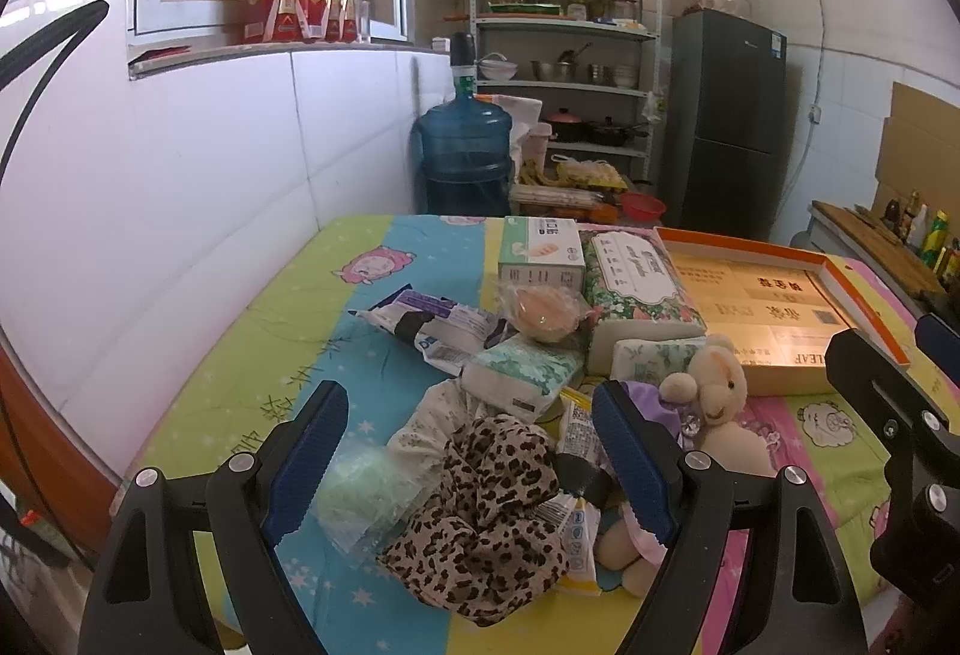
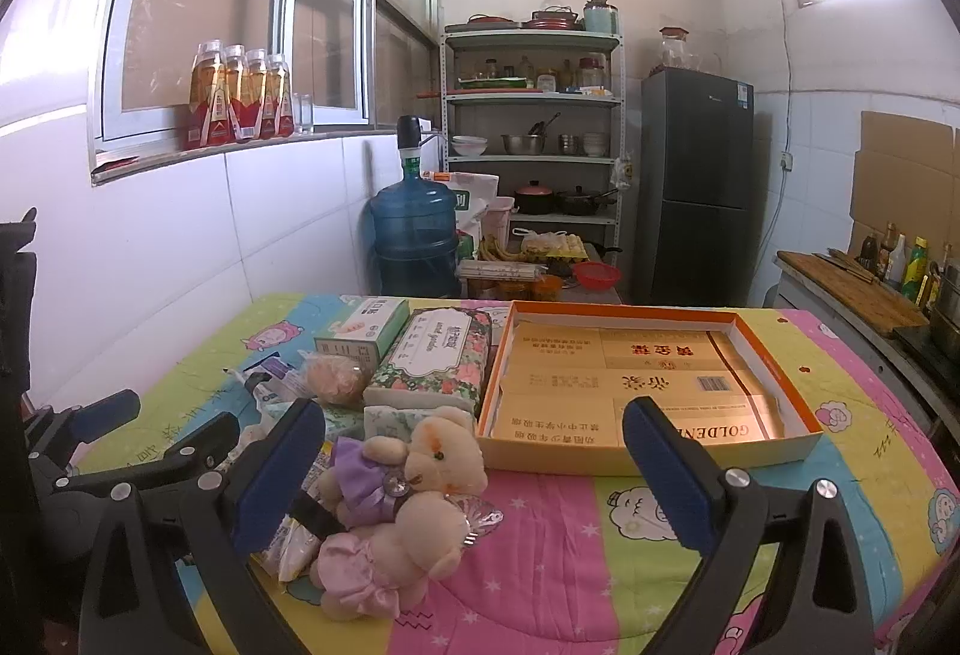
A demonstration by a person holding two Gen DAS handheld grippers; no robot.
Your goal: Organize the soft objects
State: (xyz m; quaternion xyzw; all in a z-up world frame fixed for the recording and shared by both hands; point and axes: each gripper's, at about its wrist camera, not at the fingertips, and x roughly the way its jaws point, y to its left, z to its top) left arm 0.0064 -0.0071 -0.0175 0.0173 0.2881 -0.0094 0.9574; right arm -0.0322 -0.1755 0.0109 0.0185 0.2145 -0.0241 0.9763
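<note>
Leopard-print cloth [image 1: 480,517] lies crumpled beside plush bears [image 1: 717,391].

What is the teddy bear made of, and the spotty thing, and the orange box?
The teddy bear looks like soft plush: fuzzy beige pile, with satiny purple and pink clothes. The spotty thing seems thin woven cloth, leopard-printed, crumpled in folds. The orange box looks like stiff cardboard: straight walls, smooth printed surface.
</note>
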